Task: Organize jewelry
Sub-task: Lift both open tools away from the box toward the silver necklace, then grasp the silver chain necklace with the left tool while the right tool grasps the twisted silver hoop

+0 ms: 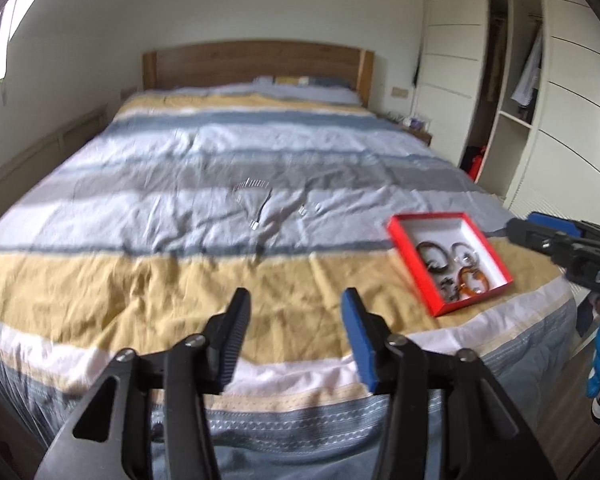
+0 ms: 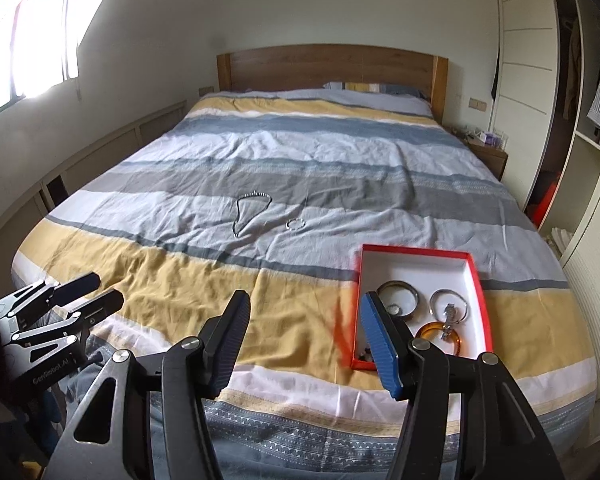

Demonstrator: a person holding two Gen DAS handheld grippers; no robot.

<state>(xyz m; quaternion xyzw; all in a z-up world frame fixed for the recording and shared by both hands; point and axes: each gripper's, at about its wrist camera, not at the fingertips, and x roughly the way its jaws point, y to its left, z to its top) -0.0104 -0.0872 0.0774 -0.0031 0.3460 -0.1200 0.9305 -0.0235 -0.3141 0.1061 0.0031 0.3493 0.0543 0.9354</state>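
A red box (image 2: pixel 478 276) with a white inside lies on the bed's near right part; it also shows in the left wrist view (image 1: pixel 404 240). It holds several bangles and small pieces, among them an amber bangle (image 2: pixel 428 330) and a dark bangle (image 1: pixel 434 256). A silver necklace (image 2: pixel 252 210) and a small silver bracelet (image 2: pixel 295 224) lie loose on the grey stripe mid-bed. My left gripper (image 1: pixel 296 300) is open and empty above the bed's foot. My right gripper (image 2: pixel 304 304) is open and empty, its right finger in front of the box's near left corner.
The striped duvet (image 2: pixel 300 152) covers a bed with a wooden headboard (image 2: pixel 332 66). A white wardrobe (image 2: pixel 528 60) with open shelves stands on the right, a bedside table (image 2: pixel 488 152) beside it. A window (image 2: pixel 32 40) is at the left.
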